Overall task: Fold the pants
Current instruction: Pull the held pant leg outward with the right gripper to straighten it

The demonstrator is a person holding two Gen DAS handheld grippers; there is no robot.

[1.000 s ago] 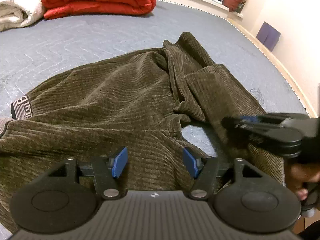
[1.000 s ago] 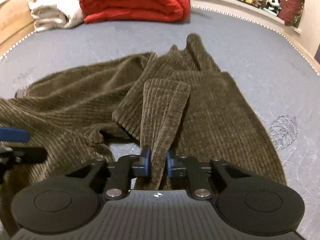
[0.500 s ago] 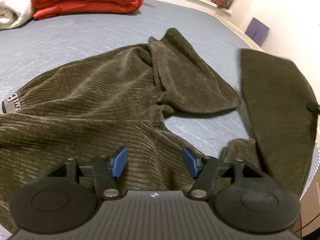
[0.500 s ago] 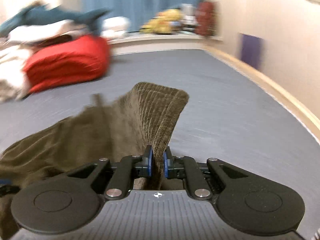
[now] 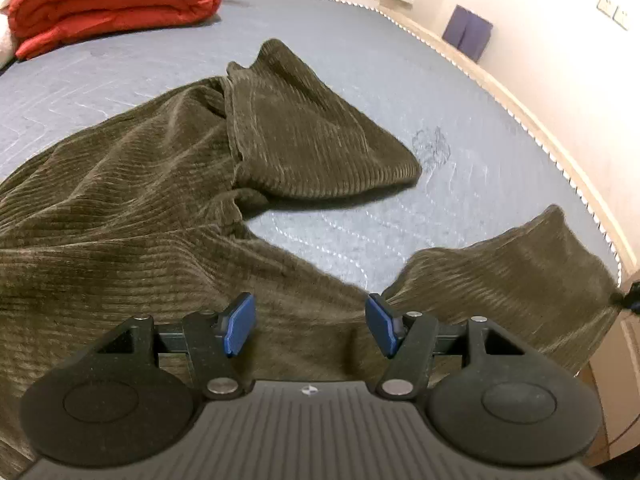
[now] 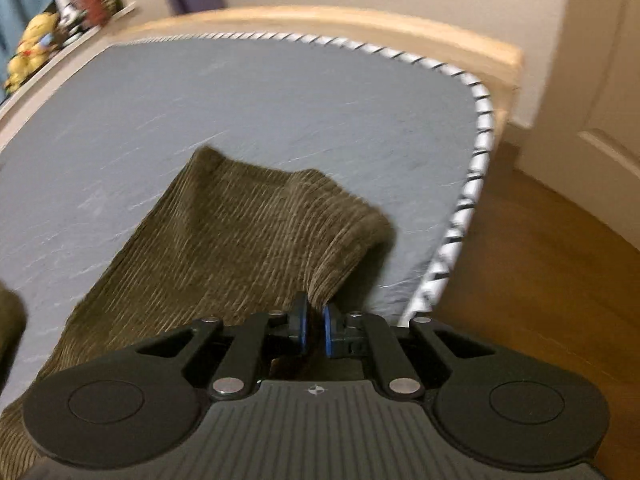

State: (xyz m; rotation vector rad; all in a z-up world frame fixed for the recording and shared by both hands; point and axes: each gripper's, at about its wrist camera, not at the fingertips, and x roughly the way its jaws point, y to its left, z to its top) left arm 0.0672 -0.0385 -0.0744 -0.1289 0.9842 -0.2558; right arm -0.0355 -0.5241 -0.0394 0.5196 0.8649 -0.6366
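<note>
- Right gripper: jaws clamped tight on the cuff edge of one leg of the pants, near the mattress corner.
- Left gripper: jaws standing apart, nothing pinched, hovering over the corduroy.
- Pants spread across the mattress, one leg drawn out toward its edge, the other lying folded back.
- Red quilt well apart, at the far end.

Each hand-held gripper: black body, blue pads, silver screws, ribbed grey base.
</note>
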